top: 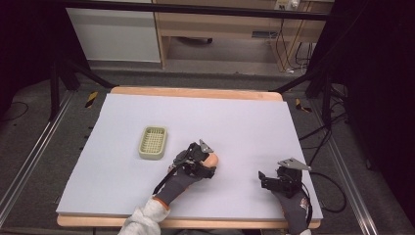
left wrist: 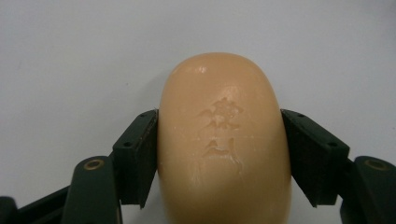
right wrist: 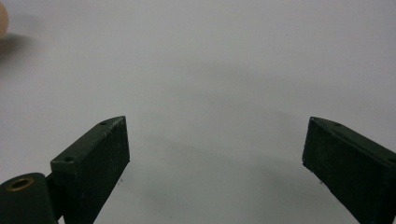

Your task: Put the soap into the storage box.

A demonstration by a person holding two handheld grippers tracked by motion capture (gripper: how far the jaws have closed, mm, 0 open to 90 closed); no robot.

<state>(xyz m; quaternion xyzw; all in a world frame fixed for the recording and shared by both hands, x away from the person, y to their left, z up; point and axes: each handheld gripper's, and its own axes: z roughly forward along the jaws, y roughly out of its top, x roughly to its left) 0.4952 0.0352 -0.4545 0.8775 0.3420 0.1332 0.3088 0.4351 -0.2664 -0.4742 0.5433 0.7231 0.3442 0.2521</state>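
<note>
A peach-coloured oval bar of soap [left wrist: 224, 140] with a stamped mark on top sits between my left gripper's two black jaws, which press against both of its sides. In the high view that left gripper [top: 211, 164] is near the middle of the white mat with the soap [top: 214, 159] at its tip, low over the mat. A pale green slotted soap dish [top: 152, 142] lies on the mat to the left of it, apart. My right gripper [top: 266, 180] rests near the front right of the mat, open [right wrist: 217, 161], with nothing between its jaws.
The white mat [top: 235, 122] covers a wooden table [top: 195, 92]. Black frame legs stand at both sides, and cables lie on the floor at the right. A wooden desk and a white cabinet stand behind the table.
</note>
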